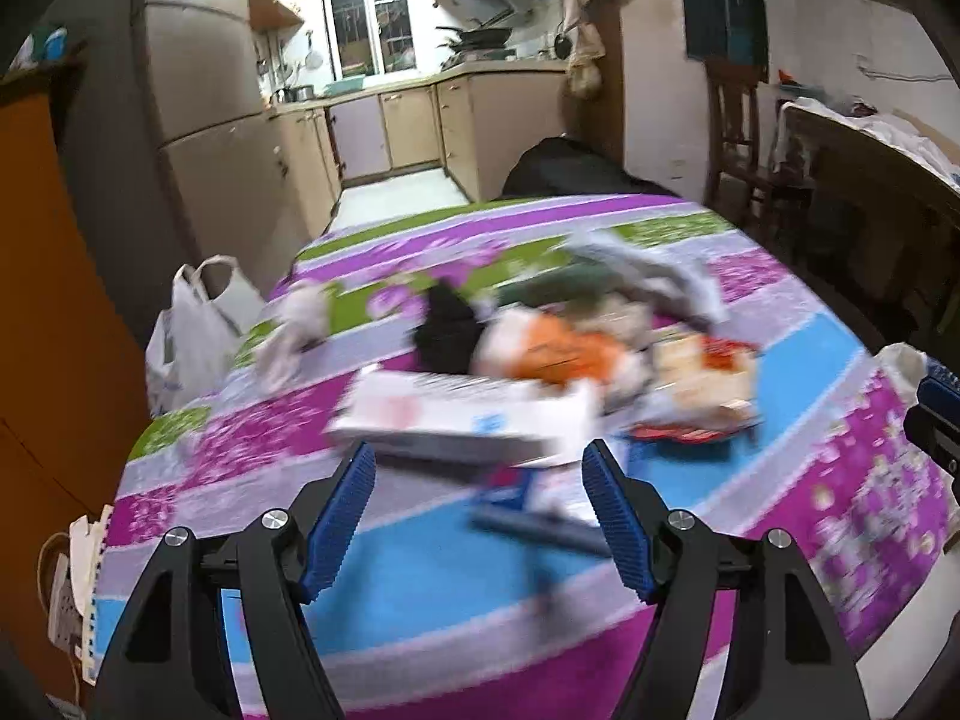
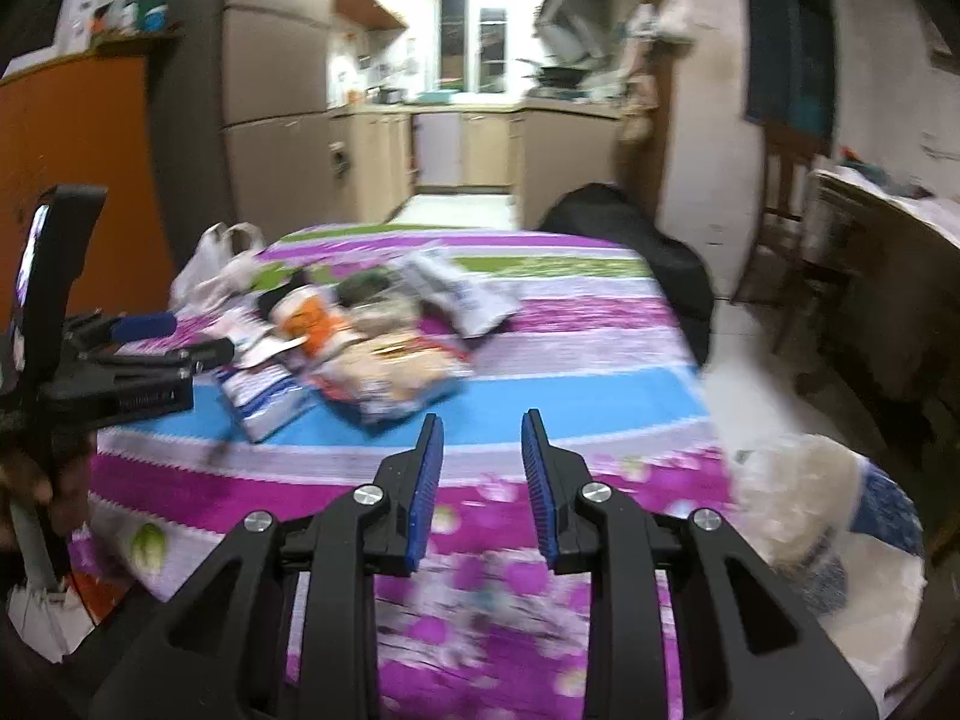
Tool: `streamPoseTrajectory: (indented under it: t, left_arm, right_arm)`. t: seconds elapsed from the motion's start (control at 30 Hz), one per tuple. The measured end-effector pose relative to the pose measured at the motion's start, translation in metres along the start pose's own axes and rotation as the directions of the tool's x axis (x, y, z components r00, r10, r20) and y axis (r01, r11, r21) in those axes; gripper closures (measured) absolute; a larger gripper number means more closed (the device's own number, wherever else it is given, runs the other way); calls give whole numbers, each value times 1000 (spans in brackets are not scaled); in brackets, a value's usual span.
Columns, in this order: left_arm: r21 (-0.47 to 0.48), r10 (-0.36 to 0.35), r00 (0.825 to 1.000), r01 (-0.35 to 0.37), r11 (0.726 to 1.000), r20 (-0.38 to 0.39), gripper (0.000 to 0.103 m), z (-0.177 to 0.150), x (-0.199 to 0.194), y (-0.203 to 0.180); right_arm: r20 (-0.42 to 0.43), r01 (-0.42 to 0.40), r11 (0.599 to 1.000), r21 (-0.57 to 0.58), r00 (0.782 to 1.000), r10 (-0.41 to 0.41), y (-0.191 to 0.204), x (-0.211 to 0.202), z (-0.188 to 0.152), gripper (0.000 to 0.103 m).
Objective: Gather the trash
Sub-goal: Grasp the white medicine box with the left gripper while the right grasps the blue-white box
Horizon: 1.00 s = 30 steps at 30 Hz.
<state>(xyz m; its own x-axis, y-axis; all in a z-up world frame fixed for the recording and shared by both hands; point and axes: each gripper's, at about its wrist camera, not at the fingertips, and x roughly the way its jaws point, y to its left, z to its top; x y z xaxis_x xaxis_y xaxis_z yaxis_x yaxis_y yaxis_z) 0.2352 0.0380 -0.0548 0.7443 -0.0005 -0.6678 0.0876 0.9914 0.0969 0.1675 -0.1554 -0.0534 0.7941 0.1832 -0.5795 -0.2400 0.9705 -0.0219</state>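
Observation:
A pile of trash lies on the striped table (image 1: 420, 588): a white flat box (image 1: 462, 414), an orange and white wrapper (image 1: 558, 354), a black piece (image 1: 447, 324), a grey bag (image 1: 654, 276) and a crumpled tissue (image 1: 297, 324). My left gripper (image 1: 480, 456) is open, its tips just in front of the white box, nothing between them. My right gripper (image 2: 482, 426) is open and empty, over the table short of the pile (image 2: 372, 330). The left gripper (image 2: 150, 342) shows at the left of the right wrist view. Both views are blurred.
A white plastic bag (image 1: 192, 330) hangs at the table's far left edge. A white fluffy bag (image 2: 804, 498) sits at the table's right edge. A black bag (image 2: 630, 234) lies beyond the table. A chair (image 1: 744, 138) and a dark sideboard (image 1: 870, 192) stand right. An orange cabinet (image 1: 54, 312) stands left.

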Motion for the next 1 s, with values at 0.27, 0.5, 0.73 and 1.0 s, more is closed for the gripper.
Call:
streamPoseTrajectory:
  t: [0.27, 0.5, 0.73, 1.0]
  left_arm:
    - [398, -211, 977, 198, 896, -10, 25, -7, 13, 59]
    - [582, -390, 909, 397, 709, -146, 24, 14, 46, 70]
    - [696, -403, 874, 467, 546, -270, 24, 24, 87, 48]
    - [710, -432, 855, 492, 503, -287, 39, 20, 92, 47]
  right_arm:
    - [-127, -318, 944, -91, 944, 306, 54, 35, 13, 36]
    - [-238, -422, 899, -120, 891, 387, 79, 80, 27, 24]
    - [-332, -500, 854, -148, 838, 433, 93, 118, 44, 24]
    - [-356, -530, 825, -194, 822, 445, 96, 130, 48, 47]
